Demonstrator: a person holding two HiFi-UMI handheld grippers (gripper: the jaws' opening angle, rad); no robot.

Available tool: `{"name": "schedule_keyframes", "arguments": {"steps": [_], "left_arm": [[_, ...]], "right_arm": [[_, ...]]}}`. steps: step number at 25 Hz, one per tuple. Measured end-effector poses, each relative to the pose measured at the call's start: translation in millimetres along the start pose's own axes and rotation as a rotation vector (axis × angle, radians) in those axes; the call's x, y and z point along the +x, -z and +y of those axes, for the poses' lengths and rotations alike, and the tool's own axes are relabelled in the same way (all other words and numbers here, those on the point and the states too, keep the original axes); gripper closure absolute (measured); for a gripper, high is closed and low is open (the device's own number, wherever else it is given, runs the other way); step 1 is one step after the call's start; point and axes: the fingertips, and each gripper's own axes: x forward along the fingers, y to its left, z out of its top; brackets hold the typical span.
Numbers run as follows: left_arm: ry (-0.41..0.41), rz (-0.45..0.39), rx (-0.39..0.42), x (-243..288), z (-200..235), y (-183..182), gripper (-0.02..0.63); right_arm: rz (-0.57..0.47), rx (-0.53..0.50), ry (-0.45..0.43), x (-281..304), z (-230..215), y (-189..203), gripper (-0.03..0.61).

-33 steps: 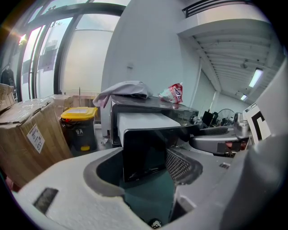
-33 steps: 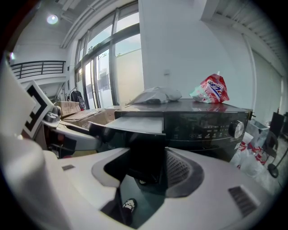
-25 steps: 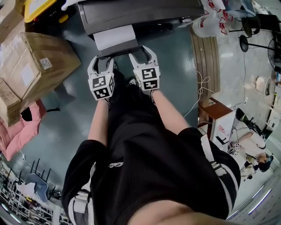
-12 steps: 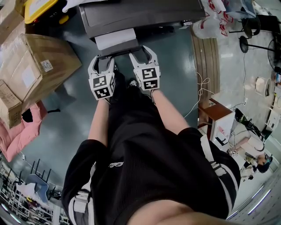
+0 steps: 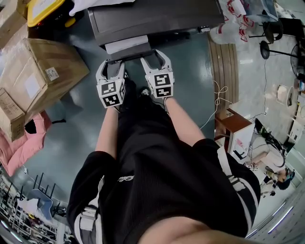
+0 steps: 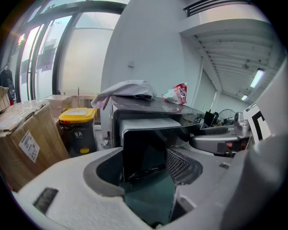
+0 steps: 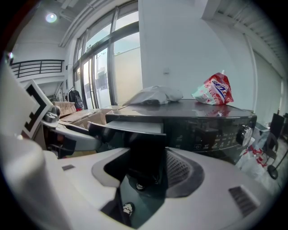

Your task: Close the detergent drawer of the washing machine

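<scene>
The dark washing machine (image 5: pixel 157 16) stands at the top of the head view. Its detergent drawer (image 5: pixel 126 44) sticks out a short way, showing a strip of white inside behind a dark front panel (image 5: pixel 128 53). My left gripper (image 5: pixel 110 64) and right gripper (image 5: pixel 155 57) sit side by side against that panel, both open. The left gripper view shows the panel (image 6: pixel 144 152) filling the gap between the jaws of the left gripper (image 6: pixel 146 173). From the right gripper (image 7: pixel 144 173), the panel's right end (image 7: pixel 146 152) stands between the jaws, with no pad pressed on it.
Cardboard boxes (image 5: pixel 40 71) and a yellow-lidded bin (image 5: pixel 43 9) stand left of the machine. A cloth (image 7: pixel 155 95) and a red-and-white bag (image 7: pixel 213 92) lie on top of it. A wooden bench (image 5: pixel 224 57) and a small table (image 5: pixel 233 128) are to the right.
The drawer has slid in toward the machine, and less of its white inside shows. Both grippers have moved forward with it, staying open.
</scene>
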Motion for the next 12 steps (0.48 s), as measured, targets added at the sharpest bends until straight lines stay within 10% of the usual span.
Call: {"name": "schedule_keyframes", "arguments": {"steps": [12], "left_arm": [[0.002, 0.002, -0.003, 12.8, 9.1, -9.2, 0.322]], "right_arm": [[0.008, -0.003, 0.001, 16.0, -3.3, -6.9, 0.347]]}}
